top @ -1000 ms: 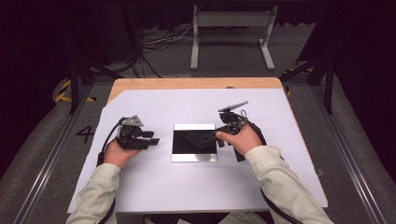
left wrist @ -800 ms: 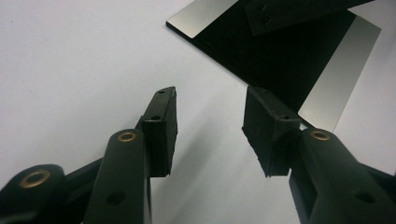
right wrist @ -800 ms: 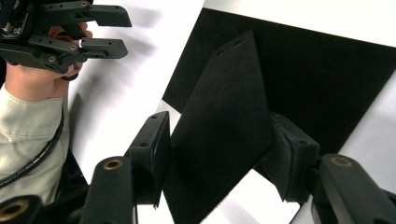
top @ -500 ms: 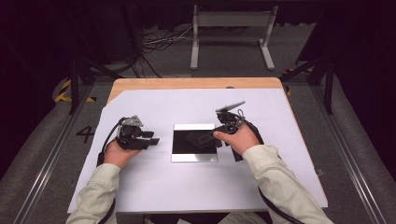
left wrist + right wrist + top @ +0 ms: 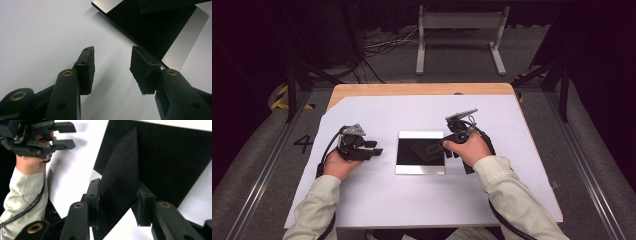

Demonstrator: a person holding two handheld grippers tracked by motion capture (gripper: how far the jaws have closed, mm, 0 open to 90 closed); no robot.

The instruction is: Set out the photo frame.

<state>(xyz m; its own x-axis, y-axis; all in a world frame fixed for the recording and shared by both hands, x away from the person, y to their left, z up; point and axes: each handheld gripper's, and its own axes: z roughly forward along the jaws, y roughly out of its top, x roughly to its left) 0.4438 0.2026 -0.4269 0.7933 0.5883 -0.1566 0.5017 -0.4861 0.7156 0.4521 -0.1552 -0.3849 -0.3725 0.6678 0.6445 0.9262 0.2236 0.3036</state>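
A tray lies mid-table. My left gripper rests just left of it. My right gripper reaches over its right edge, a felt piece between its jaws.

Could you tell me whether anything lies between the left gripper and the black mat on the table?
Nothing visible does: only bare white table lies between the open left gripper and the black mat. The right gripper, jaws just closing, already has a lifted corner between them.

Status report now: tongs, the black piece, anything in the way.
Right tongs just closing on black piece, lifted off the tray. Left tongs open, holding nothing, beside tray. Nothing in the way.
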